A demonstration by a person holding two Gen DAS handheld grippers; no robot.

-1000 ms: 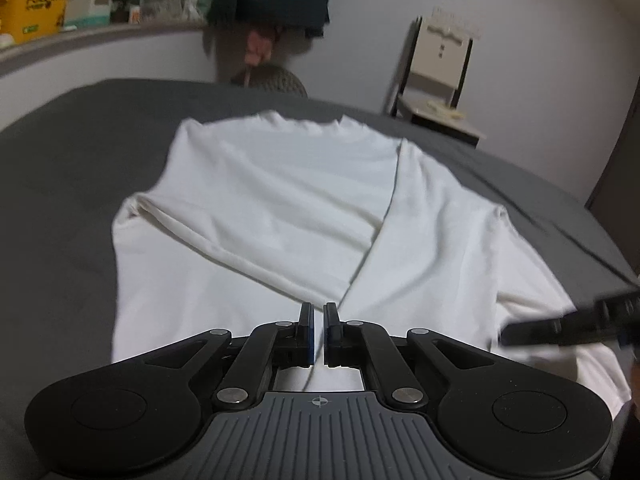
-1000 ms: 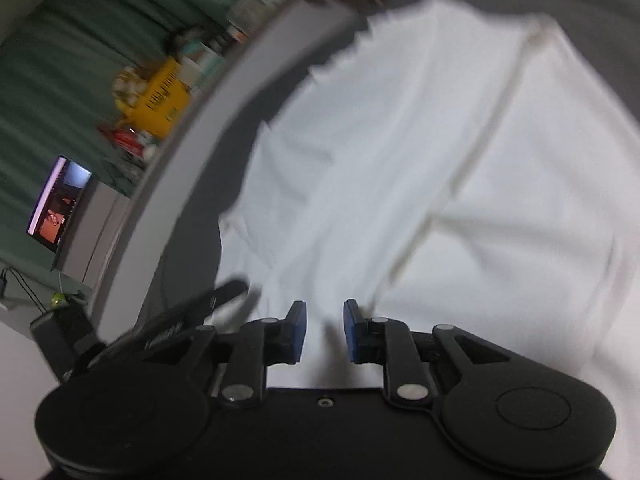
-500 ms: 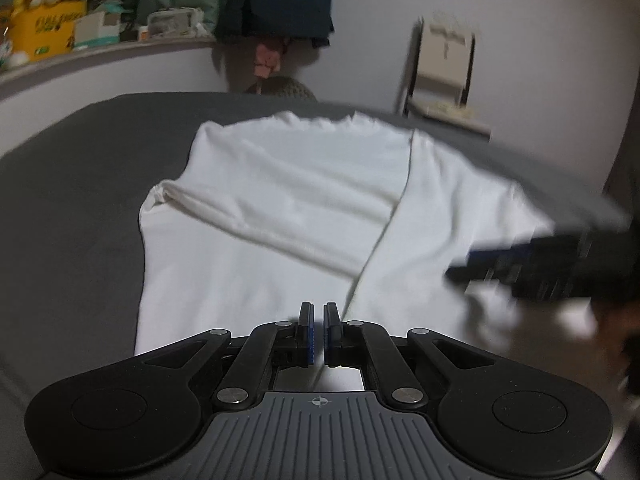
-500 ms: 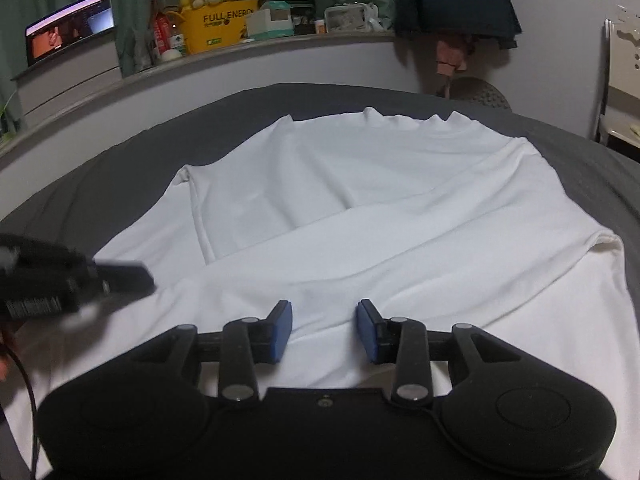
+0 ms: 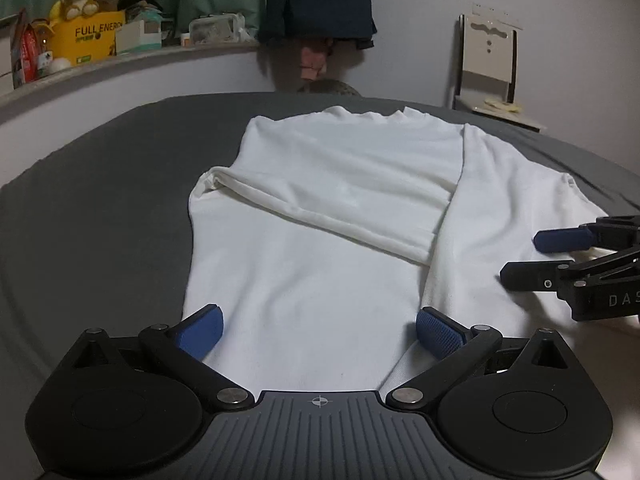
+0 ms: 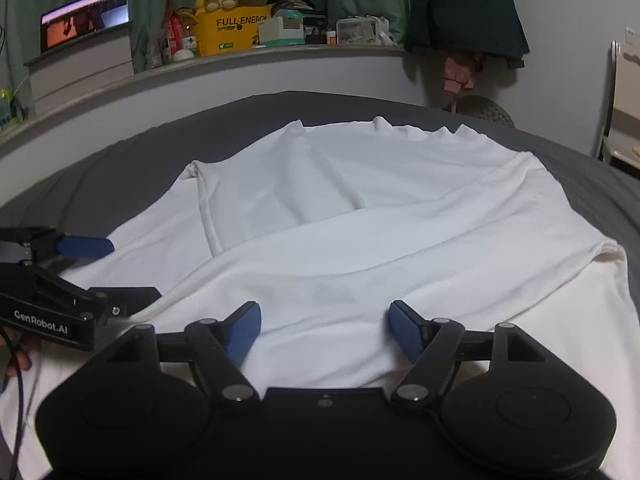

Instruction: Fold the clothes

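A white long-sleeved shirt [image 5: 328,264] lies flat on the grey bed [image 5: 100,200], collar at the far end and both sleeves folded across the body. My left gripper [image 5: 320,334] hovers over the near hem. Its jaws are opening wide and nothing sits between the blue pads [image 5: 202,332]. My right gripper [image 6: 324,328] is low over the same hem further right, its jaws also opening and holding nothing. Each gripper shows in the other's view: the right gripper [image 5: 540,258] at the right edge, the left gripper [image 6: 108,270] at the left edge.
A curved ledge [image 6: 280,54] behind the bed carries a yellow box [image 6: 236,34], a plush toy, small cartons and a lit screen [image 6: 86,16]. A dark jacket [image 5: 320,0] hangs on the wall. A white folding chair [image 5: 488,68] stands at the far right.
Both grippers went from shut or nearly shut to open. The right wrist view rolled from tilted to level. The left gripper sank a little toward the hem.
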